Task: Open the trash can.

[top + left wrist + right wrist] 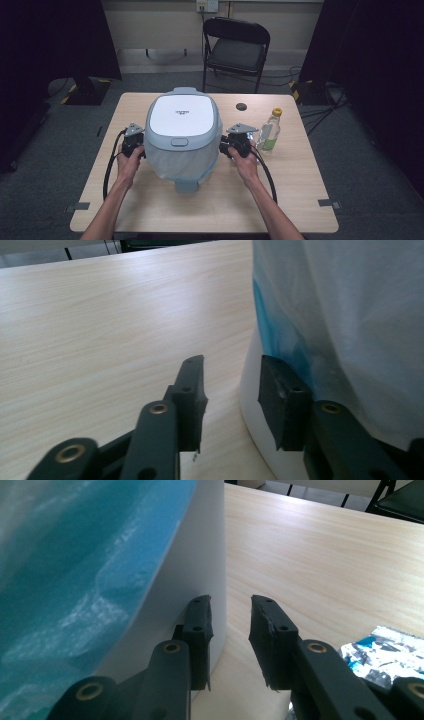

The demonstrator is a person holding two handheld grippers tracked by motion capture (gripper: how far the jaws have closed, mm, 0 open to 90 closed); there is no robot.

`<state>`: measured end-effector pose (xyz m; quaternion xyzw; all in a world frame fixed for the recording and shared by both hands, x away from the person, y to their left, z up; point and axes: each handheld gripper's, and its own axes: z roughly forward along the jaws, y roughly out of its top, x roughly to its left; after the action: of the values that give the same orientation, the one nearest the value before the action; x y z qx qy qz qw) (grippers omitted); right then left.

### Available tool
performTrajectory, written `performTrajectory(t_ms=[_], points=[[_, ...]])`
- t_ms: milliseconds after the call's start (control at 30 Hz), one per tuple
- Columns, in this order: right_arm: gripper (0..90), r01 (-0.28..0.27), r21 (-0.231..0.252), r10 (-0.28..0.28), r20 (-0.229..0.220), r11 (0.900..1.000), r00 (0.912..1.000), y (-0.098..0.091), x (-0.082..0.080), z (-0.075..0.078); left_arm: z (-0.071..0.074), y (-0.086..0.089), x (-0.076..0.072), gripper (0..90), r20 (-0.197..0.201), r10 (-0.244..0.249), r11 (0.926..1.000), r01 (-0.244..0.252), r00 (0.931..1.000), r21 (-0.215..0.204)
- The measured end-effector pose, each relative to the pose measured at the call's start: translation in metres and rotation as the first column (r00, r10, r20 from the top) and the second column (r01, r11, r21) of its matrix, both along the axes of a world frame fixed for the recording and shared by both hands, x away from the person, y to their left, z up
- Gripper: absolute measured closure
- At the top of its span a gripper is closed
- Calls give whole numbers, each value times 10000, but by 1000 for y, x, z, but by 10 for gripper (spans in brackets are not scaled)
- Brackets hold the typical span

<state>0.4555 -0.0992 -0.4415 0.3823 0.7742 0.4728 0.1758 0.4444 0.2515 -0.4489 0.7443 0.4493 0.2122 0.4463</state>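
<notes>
A large white rice cooker (182,135) wrapped in clear and blue plastic film stands mid-table, its lid down. A hand holds my left gripper (134,137) against the cooker's left side. In the left gripper view the jaws (232,377) stand apart with bare table in the gap, and the right-hand jaw lies along the cooker's white base (252,405). My right gripper (239,136) sits at the cooker's right side. In its own view the jaws (231,612) are also apart, with the left-hand jaw close beside the cooker wall (200,555) and nothing between the pads.
A clear bottle (270,131) with a yellow cap stands just right of my right gripper. Crumpled foil wrapping (385,647) lies on the table (210,210) near it. A small dark disc (241,106) lies farther back. A black folding chair (235,47) stands behind the table.
</notes>
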Motion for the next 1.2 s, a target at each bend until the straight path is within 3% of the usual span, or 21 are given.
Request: performTrajectory(t_ms=[100,333,733,800,867,900,1000,1067,1100,1200], points=[[697,-243,-147,244,32,9996,9997,1,-9,1,-1,2,-9,651,11,-98,9999,98,10000,-96],[683,-577,-299,576,-35,9979,9983,-3,-25,3,2,-2,-31,681,122,-220,9994,217,9997,280],[595,-886,-22,886,29,9961,9961,-15,-52,-1,2,-4,-60,658,19,-550,9981,549,9985,267],[617,-980,-19,980,-66,9952,9952,-18,-54,0,2,-6,-63,655,-70,-542,9983,544,9985,226],[666,-1124,31,1125,-141,9937,9936,-18,-56,1,5,-8,-69,653,-190,-581,9964,591,9981,611],[659,-1137,-35,1136,-142,9935,9934,-18,-59,1,6,-8,-71,632,-192,-512,9954,526,9985,797],[658,-1070,-149,1068,-82,9942,9942,-15,-62,2,3,-2,-72,539,-292,-473,9978,486,9985,451],[598,-1035,-146,1034,-70,9945,9946,-15,-61,2,0,1,-71,521,-307,-448,9988,453,9985,159],[514,-848,-198,847,-47,9962,9964,-16,-60,1,-2,3,-71,499,-297,-396,9991,399,9988,105],[375,-729,-316,721,-240,9968,9971,-19,-57,0,-7,8,-71,379,-531,-215,9997,209,9984,-123]])
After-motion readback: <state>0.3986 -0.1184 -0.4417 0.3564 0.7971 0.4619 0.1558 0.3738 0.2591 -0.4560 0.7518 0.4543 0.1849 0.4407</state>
